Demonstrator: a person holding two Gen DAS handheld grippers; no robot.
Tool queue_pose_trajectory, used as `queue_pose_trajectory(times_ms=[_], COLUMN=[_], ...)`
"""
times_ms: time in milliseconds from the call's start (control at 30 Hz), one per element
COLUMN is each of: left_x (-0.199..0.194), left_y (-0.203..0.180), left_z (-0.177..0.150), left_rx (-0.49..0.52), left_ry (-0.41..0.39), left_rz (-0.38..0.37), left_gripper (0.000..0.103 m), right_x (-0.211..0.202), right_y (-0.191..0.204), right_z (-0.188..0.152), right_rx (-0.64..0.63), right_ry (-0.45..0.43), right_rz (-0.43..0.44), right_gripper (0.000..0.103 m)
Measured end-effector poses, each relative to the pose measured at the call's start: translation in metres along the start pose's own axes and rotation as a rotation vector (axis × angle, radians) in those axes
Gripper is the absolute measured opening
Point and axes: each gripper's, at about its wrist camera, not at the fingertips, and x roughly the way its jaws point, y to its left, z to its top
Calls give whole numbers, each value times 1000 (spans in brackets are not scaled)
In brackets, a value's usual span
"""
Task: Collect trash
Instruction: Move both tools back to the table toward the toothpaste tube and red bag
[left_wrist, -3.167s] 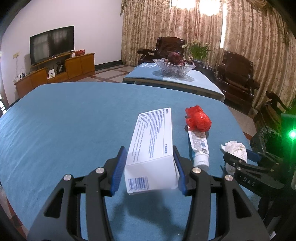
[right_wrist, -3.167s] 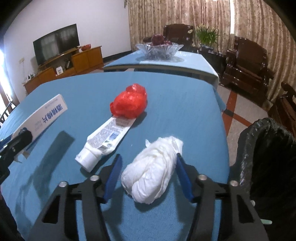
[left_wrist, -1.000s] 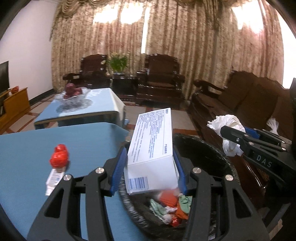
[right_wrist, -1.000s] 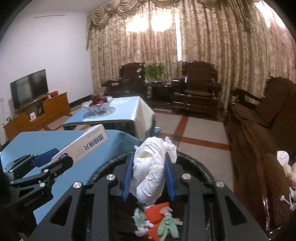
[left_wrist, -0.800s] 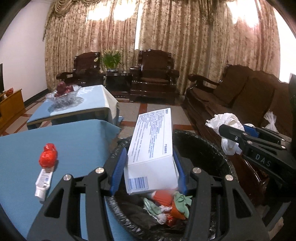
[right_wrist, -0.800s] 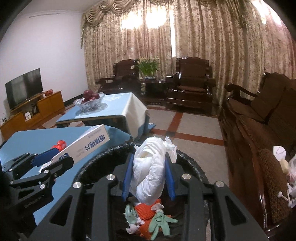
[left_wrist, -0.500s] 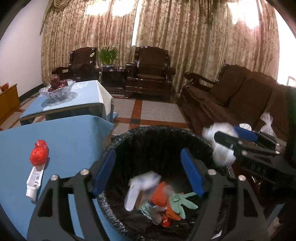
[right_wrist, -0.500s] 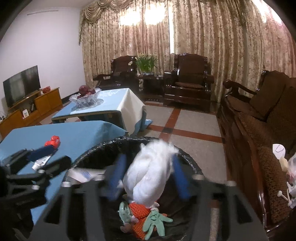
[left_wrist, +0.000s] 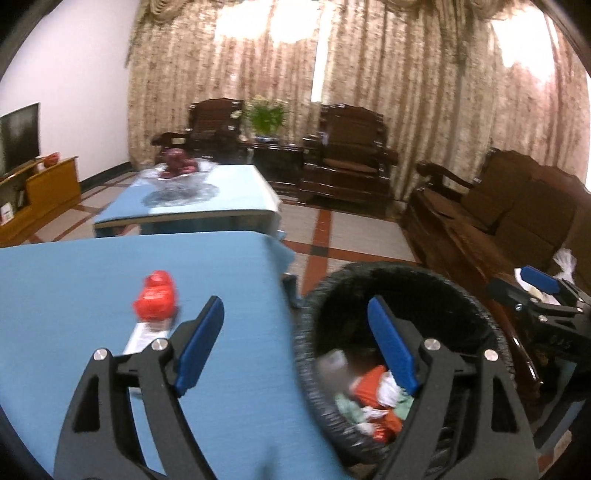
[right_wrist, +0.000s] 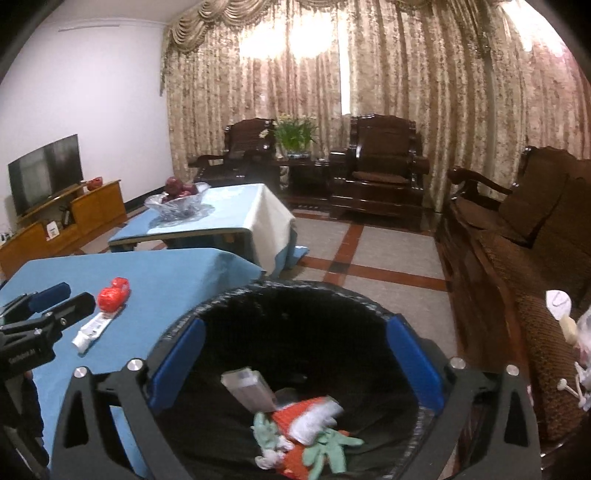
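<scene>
Over the black-lined round bin (right_wrist: 295, 332), right gripper (right_wrist: 295, 365) and left gripper (left_wrist: 295, 343) are opening, empty; white box (right_wrist: 247, 387) lies inside. Crumpled red wrapper (right_wrist: 112, 295) and white squeezed tube (right_wrist: 96, 326) wait on the blue table (right_wrist: 155, 273).

A glass fruit bowl (right_wrist: 176, 201) is set on a low blue-covered table (right_wrist: 236, 206) at ten o'clock. A television (right_wrist: 45, 173) is seen at nine o'clock, a potted plant (right_wrist: 295, 134) between two dark armchairs at twelve, a sofa (right_wrist: 524, 236) at three.
</scene>
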Motion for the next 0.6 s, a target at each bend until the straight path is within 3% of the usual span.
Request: queue_pose_trajectory(times_ms=[367,600], left_x=[-40,-45], left_y=[93,141], left_z=[-8,-20], left_rx=[-59,-88], left_ry=[-26,6], left_rz=[205,274], left_gripper=[78,78], right_x=[18,42], right_y=[89,150], right_z=[9,13], right_rx=[-30,-58], right_ry=[-39,-59], right_rz=[172,268], right_gripper=[97,97])
